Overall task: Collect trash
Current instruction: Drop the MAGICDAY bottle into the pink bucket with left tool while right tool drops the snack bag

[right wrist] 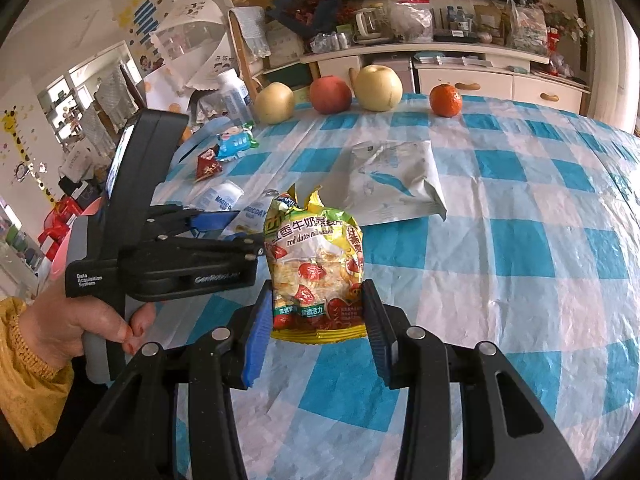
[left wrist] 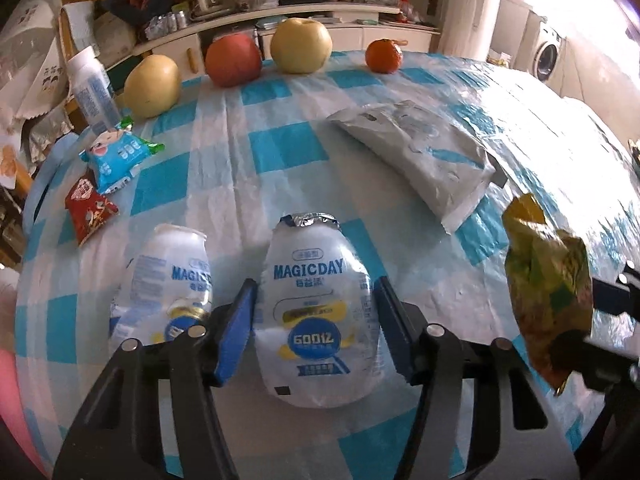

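Step in hand: we judge the left gripper (left wrist: pixel 314 316) is taking the nearer yogurt bottle (left wrist: pixel 316 312) while the right gripper (right wrist: pixel 316 320) carries trash already picked.
Left jaws: about half open, one blue pad on each side of the bottle's waist; the pads look at or just off the label, and we cannot tell whether they press yet. Nothing is lifted.
Bottle position: lying on the counter (left wrist: pixel 248 160), foil cap pointing away from the jaws, body centred between them.
Second bottle (left wrist: pixel 168 284): just outside the left jaw, lying parallel, close but apart.
Right jaws: closed partway on the oatmeal packet (right wrist: pixel 316 268), pinching its lower half; the torn top stands up ahead of the jaws, clear of the counter.
Other trash: grey mailer bag (left wrist: pixel 424 156) ahead and right of the left jaws; red snack wrapper (left wrist: pixel 90 210) and blue wipes pack (left wrist: pixel 116 156) far left.
Not trash, we judge: the row of fruit (left wrist: pixel 300 44) at the far edge.
Hand pose: the left tool points steeply down at the counter; a hand (right wrist: pixel 96 320) in a yellow sleeve holds its grip.
Next move calls for: closing squarely on the waist without nudging the neighbour, then lifting straight.
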Demonstrator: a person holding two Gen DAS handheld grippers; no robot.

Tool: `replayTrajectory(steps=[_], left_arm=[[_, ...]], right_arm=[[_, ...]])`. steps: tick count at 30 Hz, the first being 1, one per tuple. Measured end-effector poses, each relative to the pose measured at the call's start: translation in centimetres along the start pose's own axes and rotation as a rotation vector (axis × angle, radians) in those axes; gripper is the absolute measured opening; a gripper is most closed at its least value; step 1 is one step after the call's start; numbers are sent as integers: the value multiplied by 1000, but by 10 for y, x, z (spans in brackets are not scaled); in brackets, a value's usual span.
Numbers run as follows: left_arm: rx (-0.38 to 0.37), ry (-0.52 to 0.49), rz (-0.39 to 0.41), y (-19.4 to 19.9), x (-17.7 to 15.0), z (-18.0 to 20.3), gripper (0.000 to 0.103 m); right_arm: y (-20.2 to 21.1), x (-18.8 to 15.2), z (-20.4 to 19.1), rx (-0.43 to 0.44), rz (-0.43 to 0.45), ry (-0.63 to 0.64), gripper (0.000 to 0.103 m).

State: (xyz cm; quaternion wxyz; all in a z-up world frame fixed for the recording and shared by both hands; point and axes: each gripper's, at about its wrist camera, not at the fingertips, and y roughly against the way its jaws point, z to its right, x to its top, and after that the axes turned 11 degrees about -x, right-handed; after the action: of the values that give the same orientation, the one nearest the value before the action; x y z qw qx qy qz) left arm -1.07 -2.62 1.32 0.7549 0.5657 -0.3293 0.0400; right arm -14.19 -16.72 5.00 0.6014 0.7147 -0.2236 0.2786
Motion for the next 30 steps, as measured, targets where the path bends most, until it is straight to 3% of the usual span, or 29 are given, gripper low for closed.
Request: replayTrajectory(steps=[10,20,30], left_arm=[[-25,40,29,16,-16,6,60],[-47,47,119,65,-30,2,60],[60,100,185,131,-61,-46,60]], right_arm=[[2,-9,-5,-10,-9,-17,44],[8,-23,-18,-26,-30,-17,44],[17,-31,-53,-50,-39,58,44]])
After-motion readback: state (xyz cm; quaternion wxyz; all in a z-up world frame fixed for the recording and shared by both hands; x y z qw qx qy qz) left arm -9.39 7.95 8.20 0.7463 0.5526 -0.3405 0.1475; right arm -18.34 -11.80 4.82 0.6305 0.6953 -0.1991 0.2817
